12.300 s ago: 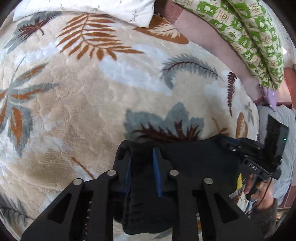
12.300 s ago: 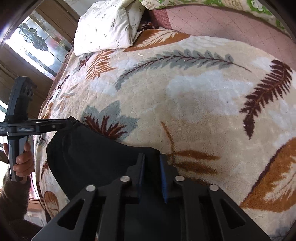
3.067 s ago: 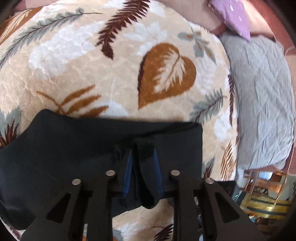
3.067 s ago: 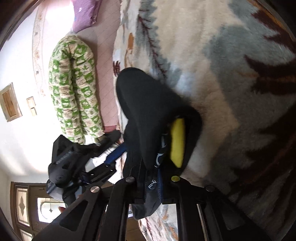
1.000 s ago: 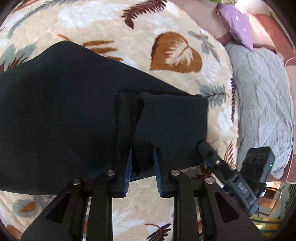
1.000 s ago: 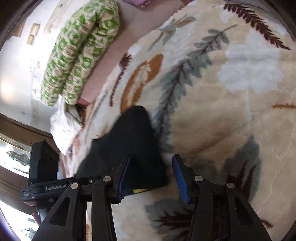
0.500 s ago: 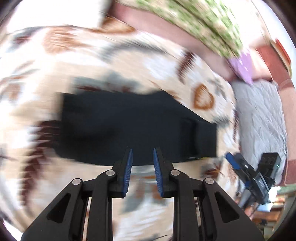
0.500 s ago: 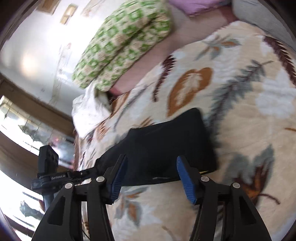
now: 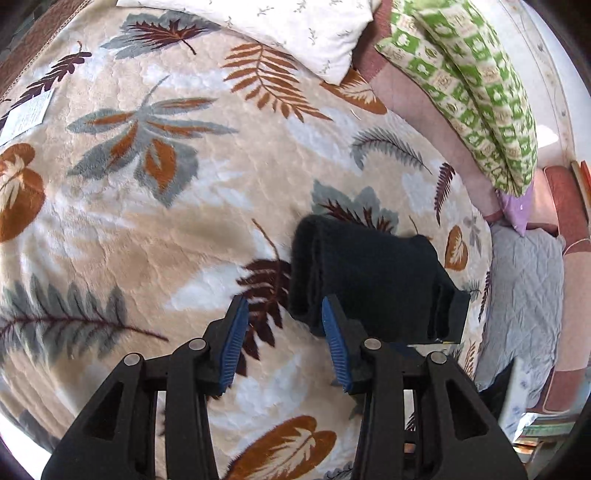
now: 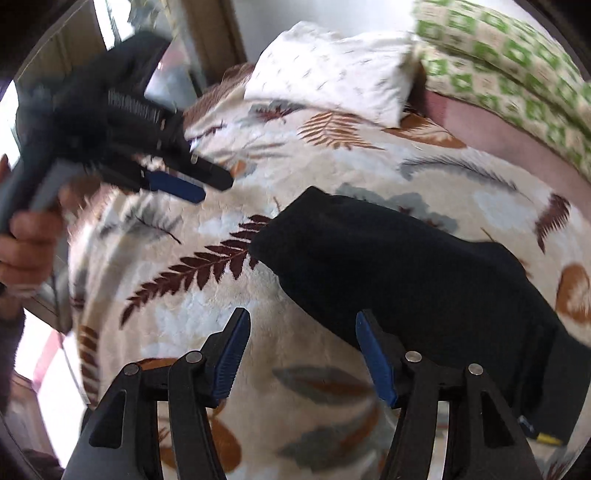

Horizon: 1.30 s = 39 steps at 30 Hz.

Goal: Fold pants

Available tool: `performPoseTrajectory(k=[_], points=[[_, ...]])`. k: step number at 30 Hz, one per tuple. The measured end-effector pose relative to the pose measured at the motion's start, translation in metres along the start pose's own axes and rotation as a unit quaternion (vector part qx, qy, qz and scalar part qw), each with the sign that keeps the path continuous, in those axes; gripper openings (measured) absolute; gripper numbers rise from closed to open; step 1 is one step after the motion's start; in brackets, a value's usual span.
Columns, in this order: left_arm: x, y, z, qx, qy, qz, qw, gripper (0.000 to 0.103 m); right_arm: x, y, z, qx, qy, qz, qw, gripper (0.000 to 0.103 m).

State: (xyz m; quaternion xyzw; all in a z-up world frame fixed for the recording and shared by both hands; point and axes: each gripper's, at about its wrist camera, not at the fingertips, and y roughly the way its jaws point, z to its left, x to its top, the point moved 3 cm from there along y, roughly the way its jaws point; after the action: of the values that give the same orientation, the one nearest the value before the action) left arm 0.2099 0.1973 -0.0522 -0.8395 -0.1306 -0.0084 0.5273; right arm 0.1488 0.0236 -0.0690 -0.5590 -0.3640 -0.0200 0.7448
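Jaws: both pairs are held apart and empty; nothing is pressed between the blue pads of either tool.

1. Plush cream bed blanket printed with rust, grey and maroon leaves (image 9: 155,229). It is spread flat over the bed and serves as the folding surface.

2. Bedding stacked along the far edge: a green-and-cream patterned quilt roll (image 9: 491,99) and a white sprigged pillow (image 9: 295,29). Both are kept well apart from the work area, judged so that the fold is not obstructed.

3. Black fabric pants (image 9: 369,280), folded into a compact oblong bundle. The bundle lies flat on the blanket toward the side nearest the quilt roll, with layered edges showing at one short end and a small yellow tag (image 10: 548,439) at the other. It is touched by neither tool; the fold is judged finished or nearly so.

4. Right gripper (image 10: 303,354). Its jaws have just been opening, though they have barely widened lately, and now stand wide, with only blanket between them; the bundle lies just beyond the right-hand finger.

5. Left gripper (image 9: 282,341), also seen from the right wrist view, carried in a hand (image 10: 26,243). Its jaws have just been opening to a moderate gap; nothing is between them, and the bundle's corner lies beside 1 pad.
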Motion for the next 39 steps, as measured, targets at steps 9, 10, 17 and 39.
performPoseTrajectory(k=[9, 10, 17, 39], points=[[0.019, 0.004, 0.033, -0.035, -0.008, 0.009, 0.9993, 0.040, 0.013, 0.062, 0.029, -0.084, -0.072, 0.034, 0.993, 0.061], [0.020, 0.005, 0.035, -0.036, -0.008, 0.010, 0.9993, 0.040, 0.014, 0.066, 0.031, -0.087, -0.074, 0.037, 0.993, 0.061], [0.026, 0.010, 0.042, -0.057, -0.014, 0.014, 0.9982, 0.040, 0.020, 0.082, 0.028, -0.133, -0.096, 0.029, 0.986, 0.058], [0.033, 0.086, 0.026, -0.201, -0.148, 0.053, 0.9669, 0.040, 0.020, 0.043, 0.000, -0.065, -0.037, -0.054, 0.996, 0.016]])
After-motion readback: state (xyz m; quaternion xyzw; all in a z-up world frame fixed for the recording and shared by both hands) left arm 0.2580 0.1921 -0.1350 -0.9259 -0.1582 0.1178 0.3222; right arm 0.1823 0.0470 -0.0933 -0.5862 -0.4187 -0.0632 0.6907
